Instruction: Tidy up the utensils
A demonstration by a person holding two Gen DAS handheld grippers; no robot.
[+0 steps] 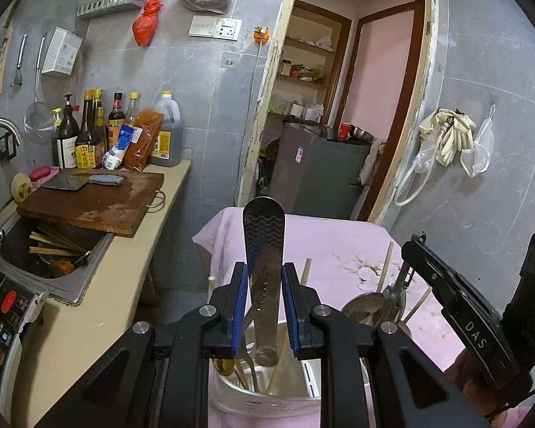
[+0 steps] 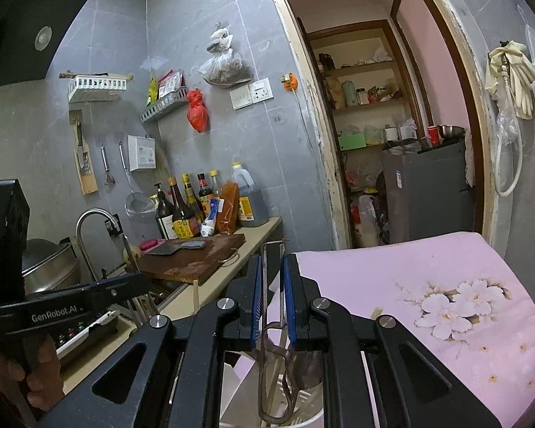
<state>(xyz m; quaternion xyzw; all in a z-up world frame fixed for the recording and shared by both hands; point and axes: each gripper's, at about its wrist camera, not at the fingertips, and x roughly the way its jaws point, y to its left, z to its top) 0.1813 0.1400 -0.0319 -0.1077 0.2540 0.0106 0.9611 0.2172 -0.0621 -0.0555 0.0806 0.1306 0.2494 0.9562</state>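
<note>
Left gripper [image 1: 264,306]: blue pads closed on flat steel utensil handle [image 1: 264,249] w/ wave pattern, held upright; its lower end sits in white utensil holder [image 1: 267,397] alongside fork [image 1: 255,308] & chopsticks [image 1: 385,267]. Right gripper [image 2: 271,303]: pads clamped on thin wire-frame metal tool [image 2: 271,374], exact type unclear, also above the holder. Holder stands on pink floral cloth [image 2: 446,321]. Beyond, at left: counter w/ wooden cutting board [image 1: 89,203], cleaver [image 1: 85,182], sauce bottles [image 1: 89,135], sink [image 1: 53,253].
</note>
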